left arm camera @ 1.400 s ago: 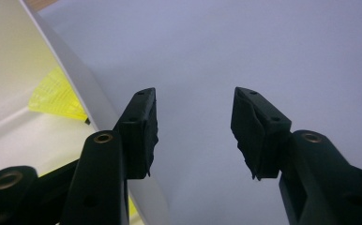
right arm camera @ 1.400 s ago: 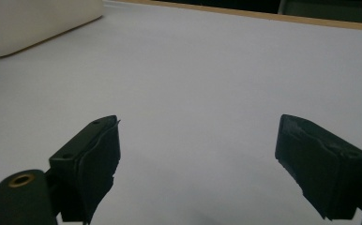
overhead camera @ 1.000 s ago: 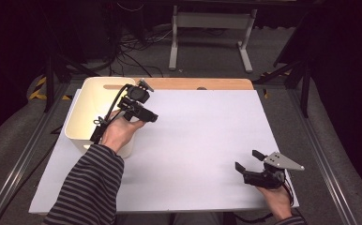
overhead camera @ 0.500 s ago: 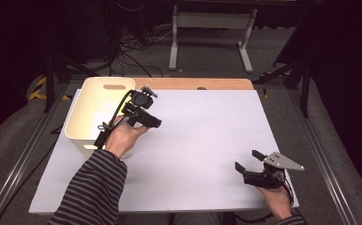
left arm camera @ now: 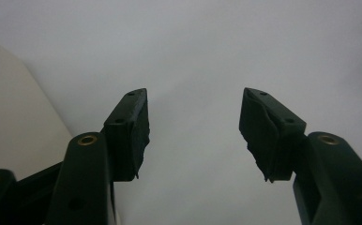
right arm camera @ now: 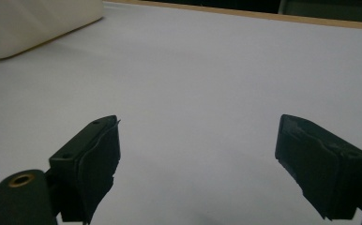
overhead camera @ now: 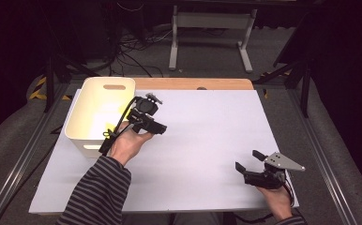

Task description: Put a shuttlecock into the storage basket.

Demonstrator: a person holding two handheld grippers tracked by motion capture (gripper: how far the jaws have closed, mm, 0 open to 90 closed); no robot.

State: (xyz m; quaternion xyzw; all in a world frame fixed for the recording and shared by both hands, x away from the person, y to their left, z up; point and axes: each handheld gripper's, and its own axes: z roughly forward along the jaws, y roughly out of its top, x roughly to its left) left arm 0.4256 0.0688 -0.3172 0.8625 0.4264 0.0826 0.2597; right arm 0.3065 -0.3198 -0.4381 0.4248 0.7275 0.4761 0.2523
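My left gripper (overhead camera: 158,127) hovers just right of a cream plastic bin (overhead camera: 76,133), held by a hand in a striped sleeve. Its jaws have just been opening and stand apart with nothing between them; in the left gripper view (left arm camera: 194,112) they frame bare white tabletop, with the bin wall (left arm camera: 10,103) at the left. My right gripper (overhead camera: 247,160) rests near the front right corner of the white table (overhead camera: 207,122), jaws wide. The right gripper view (right arm camera: 199,136) has nothing between its pads, with the bin (right arm camera: 29,18) far off.
The bin has a handle slot in its far wall, and a yellowish patch shows inside it. A wooden strip (overhead camera: 193,84) edges the table's far side. Beyond it stand a metal stand (overhead camera: 212,28) and loose cables on the dark floor.
My left gripper has drifted from the bin's right rim a little toward the person and to the right, over the table. The right gripper has stayed put.
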